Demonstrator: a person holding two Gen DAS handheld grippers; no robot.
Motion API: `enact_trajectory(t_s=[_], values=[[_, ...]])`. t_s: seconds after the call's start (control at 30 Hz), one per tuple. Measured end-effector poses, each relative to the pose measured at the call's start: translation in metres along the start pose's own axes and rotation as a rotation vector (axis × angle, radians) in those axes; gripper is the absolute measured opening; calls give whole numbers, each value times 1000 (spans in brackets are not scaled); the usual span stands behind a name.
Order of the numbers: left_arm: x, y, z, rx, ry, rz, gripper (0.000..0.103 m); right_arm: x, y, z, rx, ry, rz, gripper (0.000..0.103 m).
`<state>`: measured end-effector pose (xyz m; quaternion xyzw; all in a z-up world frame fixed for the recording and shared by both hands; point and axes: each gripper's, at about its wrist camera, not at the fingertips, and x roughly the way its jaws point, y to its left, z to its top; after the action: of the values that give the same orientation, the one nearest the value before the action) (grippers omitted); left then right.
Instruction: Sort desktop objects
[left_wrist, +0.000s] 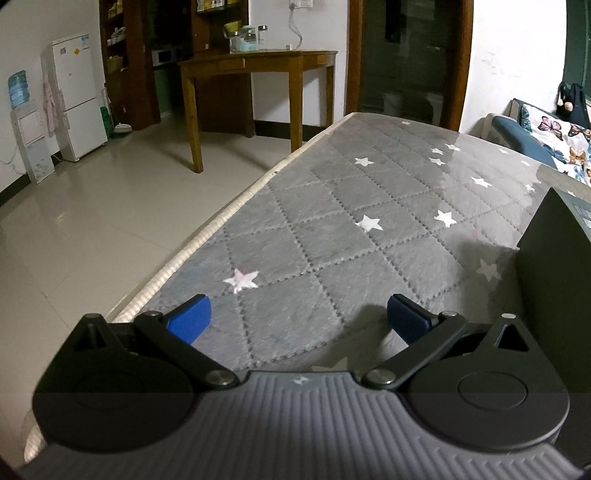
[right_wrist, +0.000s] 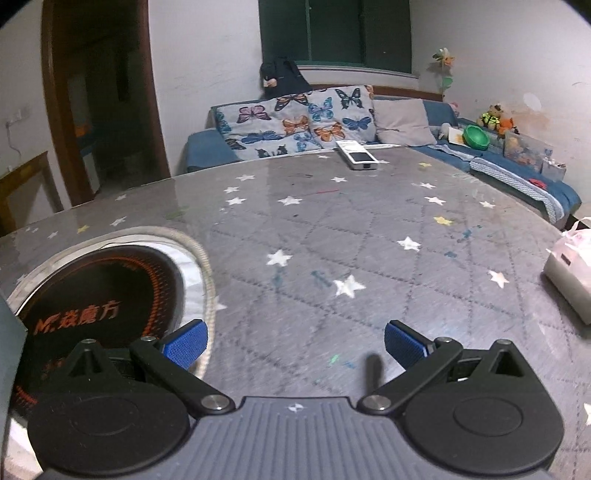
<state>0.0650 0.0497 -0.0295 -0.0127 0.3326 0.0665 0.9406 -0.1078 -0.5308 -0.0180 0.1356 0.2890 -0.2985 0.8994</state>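
My left gripper (left_wrist: 299, 317) stands open over the grey star-patterned table cover (left_wrist: 332, 229), its blue pads wide apart with nothing between them. A dark box (left_wrist: 554, 280) rises at its right. My right gripper (right_wrist: 295, 345) is also open and empty above the same cover (right_wrist: 332, 229). A white remote-like device (right_wrist: 356, 154) lies at the far edge of the table. A white tissue pack (right_wrist: 570, 273) sits at the right edge. A round black burner (right_wrist: 92, 295) with orange lettering is set into the table beside the right gripper's left pad.
The table's left edge (left_wrist: 207, 236) drops to a tiled floor with a wooden desk (left_wrist: 255, 62) and a white fridge (left_wrist: 79, 96) beyond. A sofa with butterfly cushions (right_wrist: 295, 122) and toys runs behind the table's far side.
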Motion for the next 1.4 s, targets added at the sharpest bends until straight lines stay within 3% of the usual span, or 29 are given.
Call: enact_trajectory(t_s=[0.3,0.77,1.4], values=[[4,-5,1,-26,-3,28,103,19,-27,4,99,6,-68,103],[7,-13,3,-41,-4,43,103,33,-36,8,88,17,-152,103],[6,-12,2,-48,-4,41,103,34,-32,7,70,25,-165,103]])
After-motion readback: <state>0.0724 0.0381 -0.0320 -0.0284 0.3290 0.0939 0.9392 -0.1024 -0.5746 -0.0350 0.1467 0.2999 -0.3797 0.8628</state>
